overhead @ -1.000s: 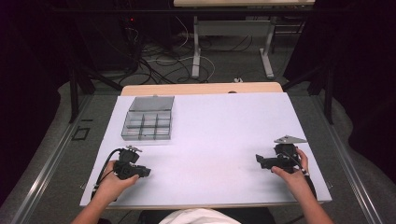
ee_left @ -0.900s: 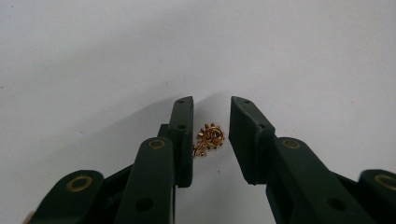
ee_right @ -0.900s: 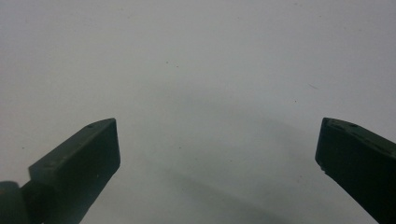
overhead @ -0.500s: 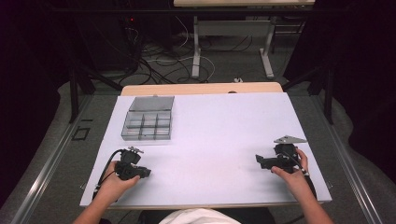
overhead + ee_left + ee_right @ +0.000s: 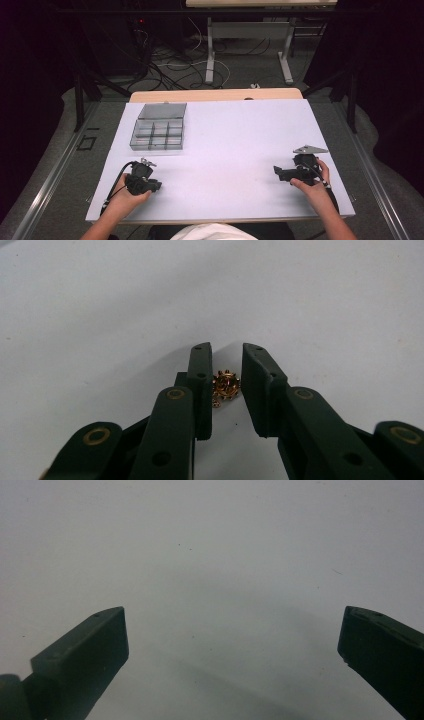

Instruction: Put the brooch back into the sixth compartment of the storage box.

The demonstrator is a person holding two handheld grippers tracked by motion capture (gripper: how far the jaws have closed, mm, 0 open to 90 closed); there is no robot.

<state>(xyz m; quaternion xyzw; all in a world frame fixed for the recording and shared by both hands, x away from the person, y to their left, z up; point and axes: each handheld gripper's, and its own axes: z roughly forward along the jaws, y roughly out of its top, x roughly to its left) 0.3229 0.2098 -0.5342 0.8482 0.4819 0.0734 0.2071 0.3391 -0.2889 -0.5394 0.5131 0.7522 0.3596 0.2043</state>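
Left tongs [image 5: 224, 371] nearly closed, a narrow gap between the jaws; right tongs [image 5: 232, 645] spread wide, both low over the worktop [image 5: 235, 135].

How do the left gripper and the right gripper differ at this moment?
The left gripper has its jaws nearly closed around a small gold ornament; the right gripper has its jaws wide apart with nothing between them. In the high view the right gripper carries a grey plate; the left has none visible. Both are black, hand-held and low over the white table.

Left gripper [image 5: 226, 371] with black jaws, brass-ringed pivot holes, black cable; right gripper [image 5: 278, 172] black, grey three-cornered plate on top; person's white garment [image 5: 215, 232].
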